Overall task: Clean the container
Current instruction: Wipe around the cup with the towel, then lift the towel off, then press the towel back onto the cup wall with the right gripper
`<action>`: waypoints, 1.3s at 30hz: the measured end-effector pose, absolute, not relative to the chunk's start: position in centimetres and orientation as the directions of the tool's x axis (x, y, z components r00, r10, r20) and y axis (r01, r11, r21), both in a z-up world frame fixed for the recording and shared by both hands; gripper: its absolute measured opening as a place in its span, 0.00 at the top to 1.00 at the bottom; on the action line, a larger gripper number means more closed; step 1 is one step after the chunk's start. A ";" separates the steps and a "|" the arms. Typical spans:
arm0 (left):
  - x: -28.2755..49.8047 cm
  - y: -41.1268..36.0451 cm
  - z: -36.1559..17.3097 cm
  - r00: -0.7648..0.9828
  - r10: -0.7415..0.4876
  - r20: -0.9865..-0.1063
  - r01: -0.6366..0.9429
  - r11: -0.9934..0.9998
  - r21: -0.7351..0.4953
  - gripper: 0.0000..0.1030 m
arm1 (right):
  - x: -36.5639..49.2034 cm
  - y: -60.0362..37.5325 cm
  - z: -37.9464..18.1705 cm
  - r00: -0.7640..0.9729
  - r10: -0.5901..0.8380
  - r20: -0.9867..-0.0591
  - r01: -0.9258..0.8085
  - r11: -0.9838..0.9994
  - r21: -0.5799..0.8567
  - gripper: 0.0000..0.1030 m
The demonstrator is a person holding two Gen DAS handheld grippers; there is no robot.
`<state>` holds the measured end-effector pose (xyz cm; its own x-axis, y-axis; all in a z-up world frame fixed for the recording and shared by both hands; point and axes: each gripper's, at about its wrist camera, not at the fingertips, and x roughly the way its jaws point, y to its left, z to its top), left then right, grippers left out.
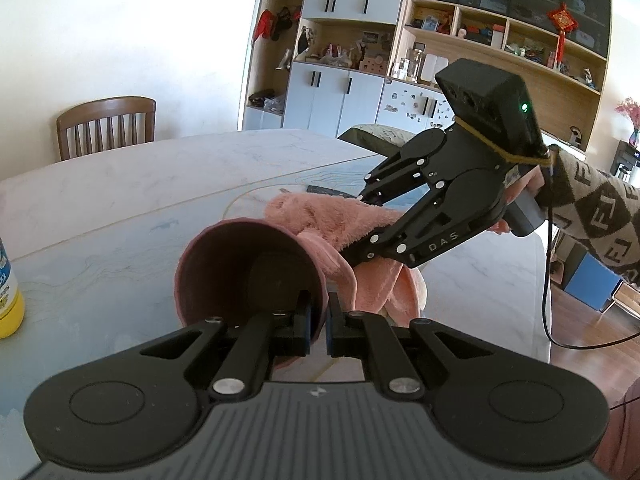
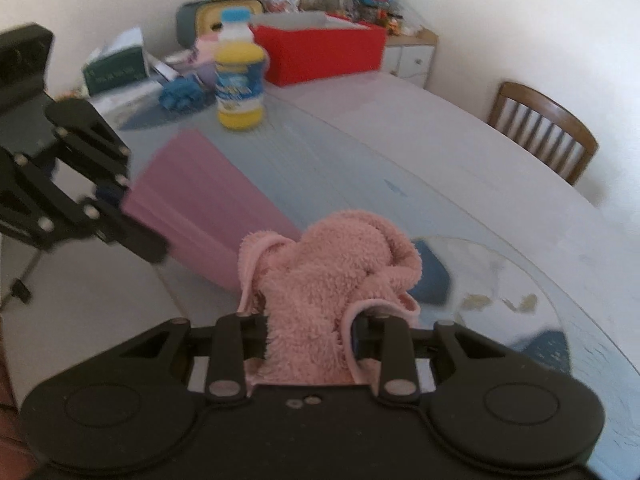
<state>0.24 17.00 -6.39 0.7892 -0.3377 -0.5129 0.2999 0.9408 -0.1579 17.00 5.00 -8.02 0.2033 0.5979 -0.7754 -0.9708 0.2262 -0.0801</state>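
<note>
Pinching the rim of the pink cup point(image 1: 244, 276), the left gripper point(image 1: 318, 326) holds it tipped on its side above the table point(image 1: 100, 200). Only this view shows the dark inside. The right gripper point(image 2: 310, 340) squeezes a fluffy pink cloth point(image 2: 328, 276) beside the cup; its view shows a yellow bottle point(image 2: 239, 76).

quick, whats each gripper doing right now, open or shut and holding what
Left gripper: shut on the wall of the pink cup, one finger inside.
Right gripper: shut on the pink towel.
</note>
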 end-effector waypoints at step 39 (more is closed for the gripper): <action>0.3 17.4 -7.7 0.775 -0.316 -0.547 0.272 0.949 -0.163 0.95 | 12.6 7.8 -3.9 0.087 0.731 -0.677 -0.996 0.073 -0.049 0.71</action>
<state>0.26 17.42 -7.72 0.7752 -0.3159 -0.5471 0.2718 0.9485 -0.1626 12.58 7.81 -3.87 0.0870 0.7312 -0.6766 -0.9961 0.0729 -0.0493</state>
